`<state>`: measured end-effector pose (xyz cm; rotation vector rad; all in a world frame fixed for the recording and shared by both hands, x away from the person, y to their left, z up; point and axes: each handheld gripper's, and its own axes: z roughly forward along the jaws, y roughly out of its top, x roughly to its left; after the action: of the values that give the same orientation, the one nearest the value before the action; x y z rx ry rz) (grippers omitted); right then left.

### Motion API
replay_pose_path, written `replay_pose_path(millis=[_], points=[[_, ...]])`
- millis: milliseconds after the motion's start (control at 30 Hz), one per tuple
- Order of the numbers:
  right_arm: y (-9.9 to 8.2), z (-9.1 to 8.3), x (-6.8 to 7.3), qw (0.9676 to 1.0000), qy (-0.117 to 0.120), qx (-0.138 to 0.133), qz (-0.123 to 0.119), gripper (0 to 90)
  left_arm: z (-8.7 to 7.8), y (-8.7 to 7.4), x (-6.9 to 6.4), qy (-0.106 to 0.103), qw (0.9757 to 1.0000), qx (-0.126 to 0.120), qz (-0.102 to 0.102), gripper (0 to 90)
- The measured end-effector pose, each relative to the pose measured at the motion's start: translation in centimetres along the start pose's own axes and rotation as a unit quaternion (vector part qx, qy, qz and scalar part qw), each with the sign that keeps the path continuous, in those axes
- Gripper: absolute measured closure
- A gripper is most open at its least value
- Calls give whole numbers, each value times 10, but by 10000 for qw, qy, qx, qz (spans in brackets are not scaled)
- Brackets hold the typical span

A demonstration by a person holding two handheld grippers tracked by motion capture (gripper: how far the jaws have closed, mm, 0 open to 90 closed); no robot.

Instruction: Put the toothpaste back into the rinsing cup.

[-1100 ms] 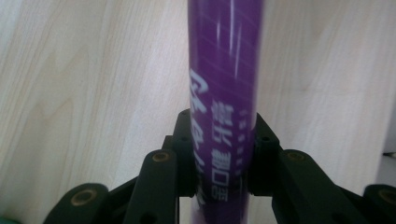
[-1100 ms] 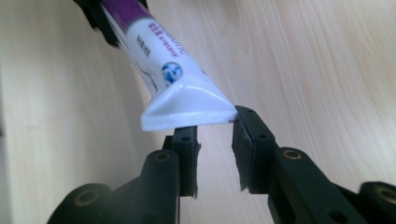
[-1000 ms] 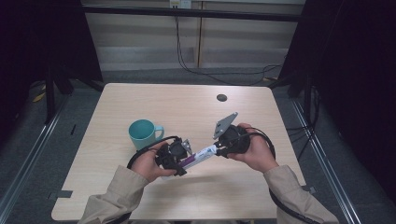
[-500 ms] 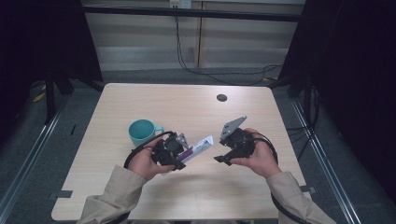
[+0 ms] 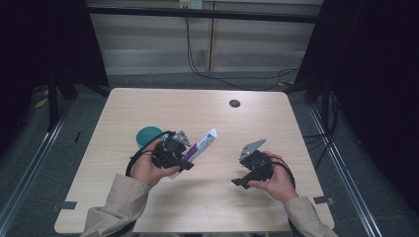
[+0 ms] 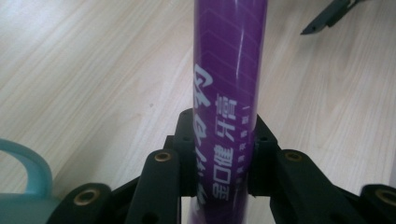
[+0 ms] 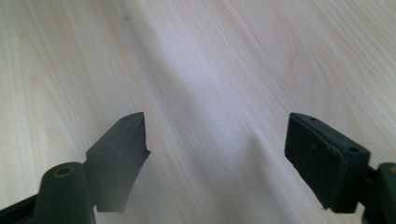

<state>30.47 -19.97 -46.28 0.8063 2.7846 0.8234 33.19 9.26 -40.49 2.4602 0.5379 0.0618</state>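
Holding purple tube [image 6: 229,93] beside teal mug [image 5: 148,134], my left gripper [image 5: 184,159] clamps it; light, slick, squashy. My right gripper [image 5: 242,181] jaws just opened, empty.

One purple-and-white box [image 5: 198,147], one teal mug [image 5: 147,134], two grippers, one table [image 5: 207,113].

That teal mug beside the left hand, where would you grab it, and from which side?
Probably by the handle, which curves out toward the left tool and gives narrow jaws a thin bar to close on. That tool is shut on the purple box, so the open right tool would have to come across. The mug is partly hidden behind the left hand.
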Motion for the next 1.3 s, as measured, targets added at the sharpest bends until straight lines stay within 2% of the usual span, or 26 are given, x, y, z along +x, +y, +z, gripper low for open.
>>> replay_pose_path(millis=[100, 133, 167, 200, 233, 300, 467, 567, 633, 667, 833, 900, 933, 967, 1000, 1067, 1133, 1167, 1200, 1233, 1267, 1300], points=[[-6, 3, -1, 9999, -55, -51, 82, 183, -2, 0, 2, 26, 9999, -111, -42, 713], [-12, 6, -3, 9996, -144, -126, 193, 165, -4, 0, 3, 50, 9999, -141, -52, 713], [-12, 6, -3, 9996, -144, -126, 193, 165, -4, 0, 3, 50, 9999, -141, -52, 712], [-14, 6, -3, 9993, -140, -142, 323, 162, -6, 0, 4, 83, 9999, -147, -25, 712], [-18, 8, -4, 9991, -174, -190, 344, 160, -6, -1, 4, 94, 9997, -198, -89, 712], [-22, 10, -5, 9986, -194, -206, 445, 160, -8, -1, 6, 130, 9996, -228, -80, 711], [-31, 16, -6, 9985, -167, -220, 482, 158, -12, -3, 10, 282, 9988, -371, -167, 711], [-36, 17, -4, 9977, -256, -405, 472, 145, -16, -4, 12, 395, 9972, -561, -302, 712], [-38, 18, -3, 9974, -271, -459, 488, 141, -18, -4, 13, 408, 9971, -571, -292, 711], [-40, 18, -3, 9971, -305, -523, 462, 135, -20, -3, 14, 465, 9960, -653, -382, 712], [-48, 20, -1, 9939, -393, -874, 548, 128, -25, -2, 19, 548, 9938, -840, -469, 711], [-49, 20, 0, 9931, -421, -932, 573, 127, -26, -2, 20, 572, 9932, -872, -519, 711], [-51, 21, 1, 9917, -476, -1028, 616, 124, -27, -2, 22, 626, 9922, -939, -535, 711], [-52, 21, 2, 9908, -487, -1090, 634, 122, -27, -2, 22, 626, 9922, -939, -535, 711], [-53, 22, 3, 9901, -507, -1136, 657, 120, -29, -3, 25, 674, 9903, -1044, -620, 711], [-54, 22, 3, 9893, -526, -1190, 665, 120, -31, -3, 27, 701, 9897, -1082, -624, 711], [-55, 22, 3, 9887, -533, -1222, 687, 119, -34, -3, 29, 797, 9868, -1217, -705, 711], [-55, 22, 3, 9887, -533, -1222, 687, 119, -34, -3, 29, 797, 9868, -1217, -705, 710], [-55, 23, 3, 9887, -538, -1220, 686, 119, -37, -3, 31, 891, 9844, -1323, -747, 710], [-55, 23, 3, 9887, -539, -1219, 686, 119, -37, -3, 31, 891, 9844, -1323, -747, 710], [-55, 23, 3, 9887, -539, -1220, 686, 119, -40, -3, 34, 912, 9819, -1454, -803, 710], [-55, 23, 3, 9887, -539, -1220, 686, 119, -40, -3, 34, 912, 9819, -1454, -803, 710]])
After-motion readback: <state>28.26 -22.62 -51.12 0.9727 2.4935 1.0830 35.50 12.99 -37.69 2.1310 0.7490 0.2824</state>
